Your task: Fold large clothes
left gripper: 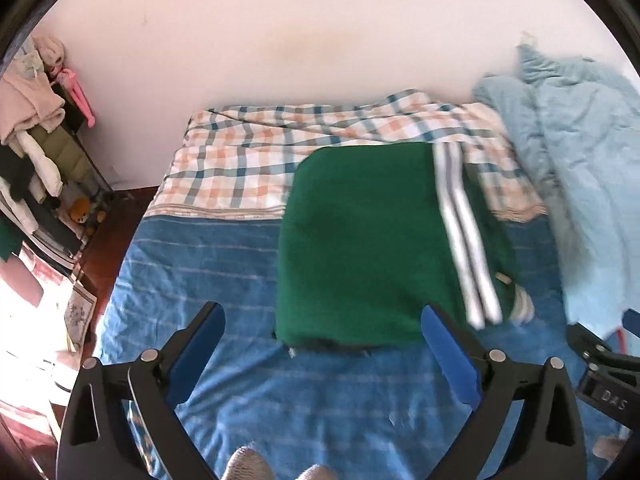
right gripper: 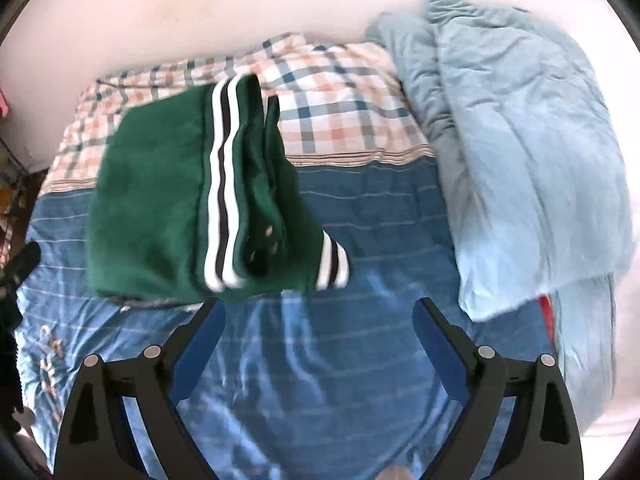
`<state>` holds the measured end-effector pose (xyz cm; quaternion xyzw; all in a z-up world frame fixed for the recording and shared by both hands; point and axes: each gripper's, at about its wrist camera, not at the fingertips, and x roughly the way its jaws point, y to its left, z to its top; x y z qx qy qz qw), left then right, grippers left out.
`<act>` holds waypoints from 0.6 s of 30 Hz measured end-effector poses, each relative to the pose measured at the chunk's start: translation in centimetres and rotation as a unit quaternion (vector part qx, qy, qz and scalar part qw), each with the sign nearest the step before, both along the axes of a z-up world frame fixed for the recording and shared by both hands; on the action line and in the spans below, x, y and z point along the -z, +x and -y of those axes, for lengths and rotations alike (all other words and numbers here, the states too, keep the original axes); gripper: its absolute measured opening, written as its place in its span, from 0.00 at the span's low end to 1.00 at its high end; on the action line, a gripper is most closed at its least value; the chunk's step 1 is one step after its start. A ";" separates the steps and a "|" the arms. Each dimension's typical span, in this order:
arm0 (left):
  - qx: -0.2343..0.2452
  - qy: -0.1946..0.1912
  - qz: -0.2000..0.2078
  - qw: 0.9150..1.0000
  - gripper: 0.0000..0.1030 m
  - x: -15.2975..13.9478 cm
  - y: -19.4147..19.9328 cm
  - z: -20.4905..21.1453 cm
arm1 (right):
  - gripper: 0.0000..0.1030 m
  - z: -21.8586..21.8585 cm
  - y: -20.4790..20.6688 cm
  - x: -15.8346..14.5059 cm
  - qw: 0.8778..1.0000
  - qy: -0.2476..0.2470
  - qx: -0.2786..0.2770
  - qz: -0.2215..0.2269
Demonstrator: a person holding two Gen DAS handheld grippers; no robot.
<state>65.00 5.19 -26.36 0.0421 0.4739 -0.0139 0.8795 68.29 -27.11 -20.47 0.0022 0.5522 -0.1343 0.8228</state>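
A green garment (left gripper: 360,248) with white and dark stripes lies folded into a thick rectangle on the bed; its striped edge and cuff (right gripper: 334,264) face right. My left gripper (left gripper: 320,320) is open just above the garment's near edge, nothing between its blue pads. My right gripper (right gripper: 318,312) hangs open over the blue sheet, just in front of the garment's (right gripper: 160,200) striped corner, and its jaws hold nothing. Part of the right gripper (left gripper: 604,364) shows at the right edge of the left wrist view.
The bed has a blue striped sheet (right gripper: 320,360) and a checked blanket (left gripper: 248,160) toward the wall. A bunched pale-blue duvet (right gripper: 520,160) fills the right side. A rack of clothes (left gripper: 36,140) and dark floor lie left of the bed.
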 end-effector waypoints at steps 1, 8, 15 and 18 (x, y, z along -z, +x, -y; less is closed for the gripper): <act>0.006 -0.006 0.002 1.000 0.98 -1.3 -1.5 0.1 | 0.93 -0.9 -1.7 -1.3 1.000 -0.006 0.001 0.007; 0.025 -0.021 0.027 0.999 0.98 -8.7 -9.7 0.4 | 0.94 -3.3 -12.3 -12.9 0.998 -0.020 0.004 0.061; 0.024 -0.029 0.067 0.997 0.98 -15.3 -17.2 0.7 | 0.94 -4.5 -22.1 -23.0 0.991 -0.039 -0.003 0.125; 0.022 -0.029 0.087 0.996 0.98 -17.9 -20.0 0.5 | 0.94 -4.6 -26.2 -26.6 0.988 -0.038 -0.004 0.150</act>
